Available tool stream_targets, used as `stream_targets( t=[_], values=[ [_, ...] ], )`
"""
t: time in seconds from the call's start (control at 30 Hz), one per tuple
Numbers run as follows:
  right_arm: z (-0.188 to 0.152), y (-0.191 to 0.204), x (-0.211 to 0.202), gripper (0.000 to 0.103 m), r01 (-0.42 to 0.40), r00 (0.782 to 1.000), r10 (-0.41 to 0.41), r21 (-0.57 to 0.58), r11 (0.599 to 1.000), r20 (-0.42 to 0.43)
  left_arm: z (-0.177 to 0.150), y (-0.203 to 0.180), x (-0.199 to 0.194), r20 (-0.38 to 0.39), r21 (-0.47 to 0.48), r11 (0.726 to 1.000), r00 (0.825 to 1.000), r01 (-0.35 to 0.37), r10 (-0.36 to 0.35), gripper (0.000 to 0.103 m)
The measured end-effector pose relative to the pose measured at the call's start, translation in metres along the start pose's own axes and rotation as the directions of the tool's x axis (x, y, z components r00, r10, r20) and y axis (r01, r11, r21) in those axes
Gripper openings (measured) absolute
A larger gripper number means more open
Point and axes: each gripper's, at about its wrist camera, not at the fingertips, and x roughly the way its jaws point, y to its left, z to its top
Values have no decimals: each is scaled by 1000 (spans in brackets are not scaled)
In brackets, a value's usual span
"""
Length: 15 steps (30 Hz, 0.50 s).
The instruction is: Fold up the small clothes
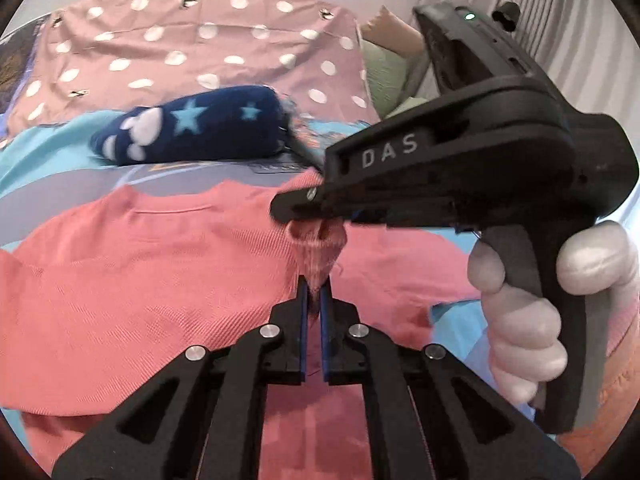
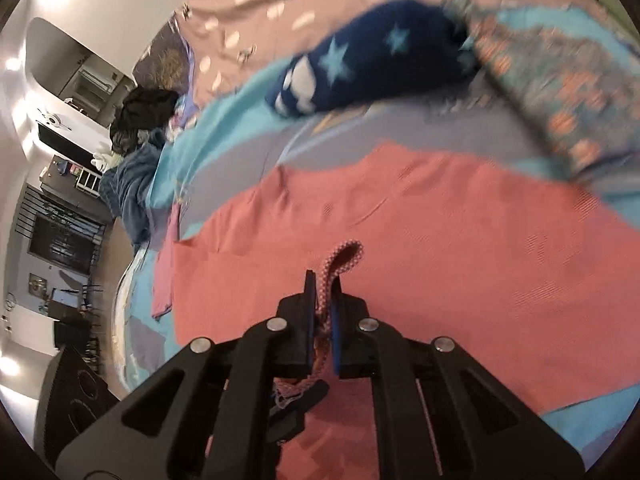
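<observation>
A coral-pink small shirt [image 1: 140, 280] lies spread on the bed, its neckline toward the far side. My left gripper [image 1: 315, 284] is shut on a raised pinch of its fabric. Just beyond it, my right gripper [image 1: 292, 210], held by a white-gloved hand [image 1: 520, 320], clamps the same bunched-up fold. In the right wrist view the shirt [image 2: 460, 240] fills the middle, and the right gripper [image 2: 325, 280] is shut on a woven pink edge of it that loops out past the fingertips.
A navy bundle with stars [image 1: 192, 124] [image 2: 360, 68] lies behind the shirt on the blue sheet. A pink polka-dot cloth [image 1: 200, 48] covers the far side. A patterned garment [image 2: 560, 100] lies at right, dark clothes [image 2: 144, 116] at the bed's left edge, and a green cushion [image 1: 384, 76] by the curtain.
</observation>
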Motion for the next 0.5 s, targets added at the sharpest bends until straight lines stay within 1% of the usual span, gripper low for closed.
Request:
stream_targets(
  t=[0.03, 0.07, 0.1, 0.13, 0.2, 0.23, 0.27, 0.3, 0.37, 0.43, 0.5],
  values=[
    [1, -8, -4, 6, 19, 1000, -19, -9, 1000, 22, 0, -3, 5, -14, -3, 1000, 1000, 1, -1, 8],
    [2, -17, -6, 7, 42, 998, -41, -18, 999, 43, -2, -6, 10, -37, -8, 1000, 999, 4, -4, 11],
    [1, -30, -9, 8, 55, 997, -53, -25, 998, 53, -4, -6, 11, -48, -12, 1000, 999, 3, -4, 18],
    [0, -38, -7, 11, 74, 996, -73, -27, 997, 57, -7, -5, 9, -56, -14, 1000, 998, -4, 3, 22],
    [-4, -56, -3, 22, 114, 992, -113, -1, 994, 53, -13, 0, -4, -46, -3, 999, 998, -33, 33, 32],
    [-5, -62, 0, 25, 111, 993, -112, 18, 994, 48, -16, 4, -12, -34, 4, 999, 998, -53, 53, 35],
    [-9, -71, 0, 27, 96, 994, -98, 46, 994, 41, -19, 10, -24, -14, 11, 996, 996, -90, 90, 41],
    [-12, -73, 0, 29, 87, 995, -89, 56, 995, 38, -23, 21, -41, 14, 12, 989, 989, -145, 145, 46],
    [-19, -75, -3, 32, 81, 996, -83, 53, 995, 44, -31, 43, -66, 49, -3, 972, 971, -235, 235, 51],
    [-27, -72, -9, 35, 84, 995, -85, 33, 996, 54, -44, 77, -97, 64, -61, 940, 938, -336, 339, 51],
    [-36, -67, -13, 38, 70, 996, -70, 11, 997, 52, -60, 108, -123, 45, -139, 915, 920, -380, 389, 51]
  ],
)
